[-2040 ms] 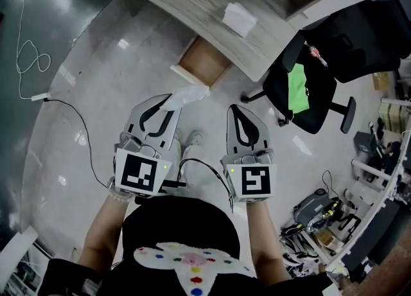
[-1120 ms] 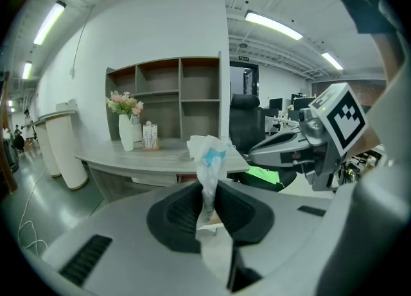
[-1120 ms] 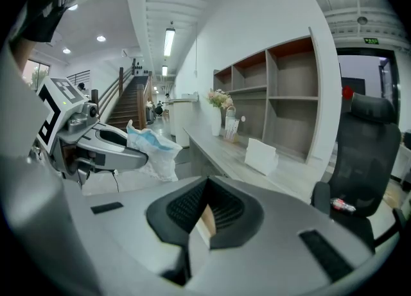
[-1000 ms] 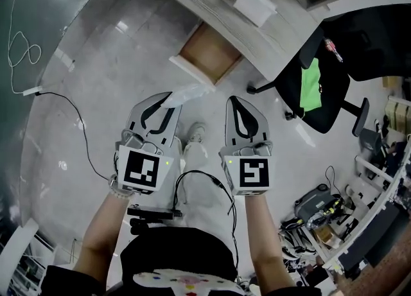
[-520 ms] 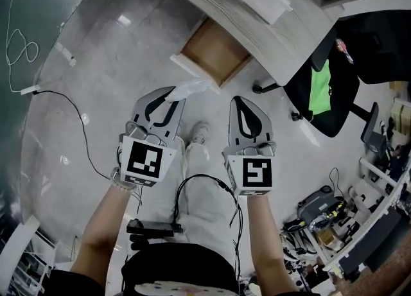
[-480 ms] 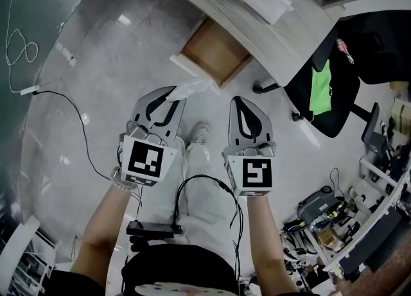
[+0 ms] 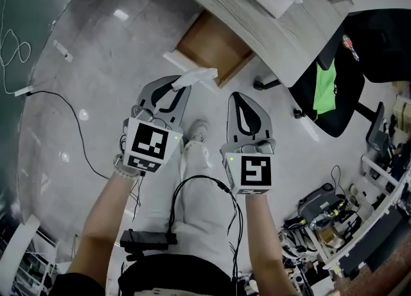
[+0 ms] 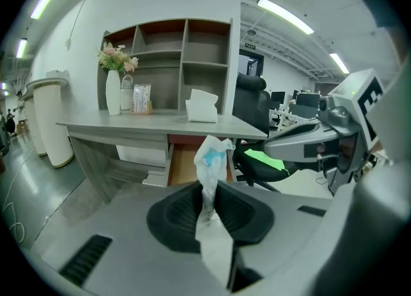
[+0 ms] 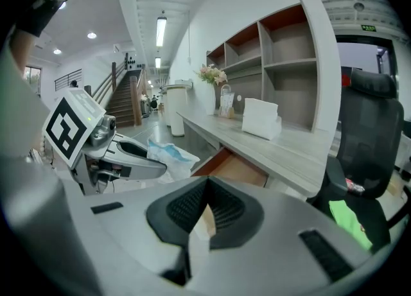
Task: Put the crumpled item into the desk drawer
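nearer the drawer (image 7: 215,47) now, my left gripper (image 7: 182,85) pinches the crumpled item (image 7: 200,76), right gripper (image 7: 240,97) closed on nothing; i'd release only squarely over the opening.

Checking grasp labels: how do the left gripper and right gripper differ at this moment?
The left gripper is shut on the crumpled item, white with blue; the right gripper is shut with nothing between its jaws. In the head view the left gripper's tip shows against the open drawer's front edge; the right gripper's tip shows over floor beside it. Both point toward the desk.
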`<control>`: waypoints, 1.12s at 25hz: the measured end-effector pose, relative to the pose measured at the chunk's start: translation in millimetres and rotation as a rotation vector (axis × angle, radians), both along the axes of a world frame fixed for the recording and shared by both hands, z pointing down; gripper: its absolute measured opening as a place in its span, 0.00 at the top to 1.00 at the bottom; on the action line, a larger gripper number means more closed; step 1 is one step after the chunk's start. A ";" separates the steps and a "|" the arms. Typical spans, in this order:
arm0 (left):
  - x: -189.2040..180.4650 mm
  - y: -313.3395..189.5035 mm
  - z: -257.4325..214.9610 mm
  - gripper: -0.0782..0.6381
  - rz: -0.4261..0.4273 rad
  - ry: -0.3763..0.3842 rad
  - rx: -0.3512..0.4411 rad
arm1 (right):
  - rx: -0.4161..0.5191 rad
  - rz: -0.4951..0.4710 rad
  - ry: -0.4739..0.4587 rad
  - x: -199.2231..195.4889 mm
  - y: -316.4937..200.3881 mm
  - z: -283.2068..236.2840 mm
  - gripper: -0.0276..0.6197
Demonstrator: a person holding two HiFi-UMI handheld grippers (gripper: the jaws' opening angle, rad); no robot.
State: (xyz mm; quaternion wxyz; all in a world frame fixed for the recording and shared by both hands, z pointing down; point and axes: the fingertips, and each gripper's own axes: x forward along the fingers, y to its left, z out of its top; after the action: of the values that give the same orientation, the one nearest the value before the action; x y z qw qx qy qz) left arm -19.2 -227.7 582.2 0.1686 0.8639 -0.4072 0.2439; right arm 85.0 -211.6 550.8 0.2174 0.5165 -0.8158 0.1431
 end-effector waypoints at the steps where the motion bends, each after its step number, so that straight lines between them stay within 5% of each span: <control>1: 1.3 -2.6 5.3 0.80 0.002 0.002 -0.007 | -0.003 0.005 -0.001 1.3 -0.9 3.5 0.95; 28: 43.2 -56.3 97.9 0.80 0.085 0.013 -0.208 | -0.045 -0.037 0.020 -7.5 -6.6 47.2 0.95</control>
State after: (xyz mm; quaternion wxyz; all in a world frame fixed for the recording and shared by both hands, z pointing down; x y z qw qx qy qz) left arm 24.0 -284.0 680.1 0.2494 0.8598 -0.3416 0.2862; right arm 77.5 -218.2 597.9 0.2397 0.4978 -0.8195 0.1522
